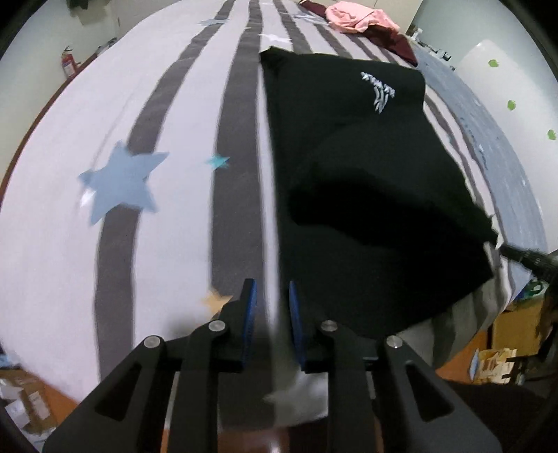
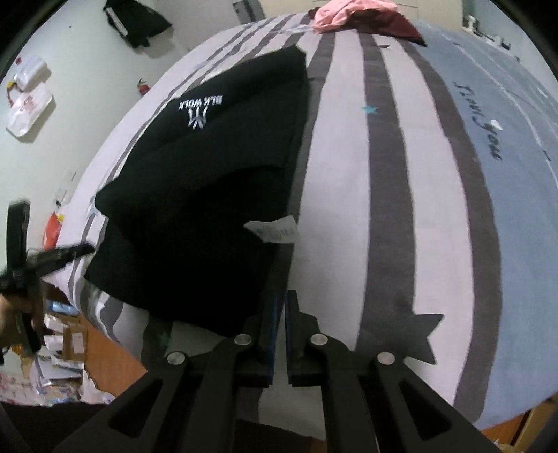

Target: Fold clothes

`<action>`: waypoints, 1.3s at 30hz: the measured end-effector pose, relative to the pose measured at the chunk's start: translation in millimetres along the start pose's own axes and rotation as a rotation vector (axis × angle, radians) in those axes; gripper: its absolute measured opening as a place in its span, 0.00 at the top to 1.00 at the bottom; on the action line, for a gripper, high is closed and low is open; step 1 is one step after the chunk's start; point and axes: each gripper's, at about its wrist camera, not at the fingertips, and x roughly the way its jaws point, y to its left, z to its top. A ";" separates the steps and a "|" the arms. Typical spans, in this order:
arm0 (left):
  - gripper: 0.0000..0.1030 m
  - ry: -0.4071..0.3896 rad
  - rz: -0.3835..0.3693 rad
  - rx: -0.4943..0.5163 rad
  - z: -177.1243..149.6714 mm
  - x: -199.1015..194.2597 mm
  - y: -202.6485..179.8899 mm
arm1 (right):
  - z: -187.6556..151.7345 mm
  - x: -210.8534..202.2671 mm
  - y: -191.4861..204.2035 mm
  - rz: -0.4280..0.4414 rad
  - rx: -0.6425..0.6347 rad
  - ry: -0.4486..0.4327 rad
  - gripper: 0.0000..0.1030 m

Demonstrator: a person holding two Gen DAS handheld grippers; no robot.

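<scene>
1. My left tongs (image 1: 271, 296) sit at the bottom centre of the left wrist view, their blue pads a narrow gap apart with only the bed cover showing through; nothing is pinched between them.
2. My right tongs (image 2: 281, 306) sit at the bottom centre of the right wrist view, pads pressed almost together. They lie at the near edge of the black garment, but I cannot tell whether any cloth is caught between them.
3. The black garment (image 1: 366, 181) lies folded on the bed, filling the centre right of the left wrist view and the centre left of the right wrist view. Its white logo (image 2: 198, 111) faces up, toward the far end.
4. A small white label (image 2: 273, 230) pokes out from the garment's right edge, mid-frame in the right wrist view.
5. The bed cover (image 1: 69, 244) is pale with dark grey stripes; a light blue star (image 1: 120, 181) sits at middle left in the left wrist view.
6. A pink garment (image 1: 355, 15) and a dark red garment (image 1: 394, 40) are heaped together at the far end of the bed, at the top right of the left wrist view, well apart from the black one.
7. In the right wrist view my left tongs show blurred at the left edge, just beside the black garment's left corner.
</scene>
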 end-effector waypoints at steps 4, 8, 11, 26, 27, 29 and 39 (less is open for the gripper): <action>0.84 -0.103 -0.006 -0.035 25.3 -13.7 -4.2 | 25.8 -8.7 7.8 0.014 -0.010 -0.092 0.94; 0.84 -0.207 -0.043 -0.032 63.1 -12.1 -21.1 | 57.5 7.6 22.0 0.060 -0.024 -0.169 0.86; 0.83 -0.210 -0.042 -0.037 79.1 5.6 -30.1 | 66.4 27.4 40.2 0.076 -0.055 -0.177 0.86; 0.80 -0.070 0.015 -0.044 14.2 18.9 -15.8 | 30.0 50.9 31.0 0.098 -0.039 -0.036 0.84; 0.80 -0.083 0.013 -0.070 15.8 14.2 -12.5 | 31.6 45.9 29.5 0.092 -0.035 -0.046 0.82; 0.78 -0.110 -0.004 -0.131 21.0 5.0 -6.5 | 31.3 34.2 21.0 0.064 -0.010 -0.085 0.65; 0.65 -0.108 -0.133 -0.171 25.5 10.8 -35.7 | 14.0 26.9 3.1 0.101 0.066 -0.094 0.59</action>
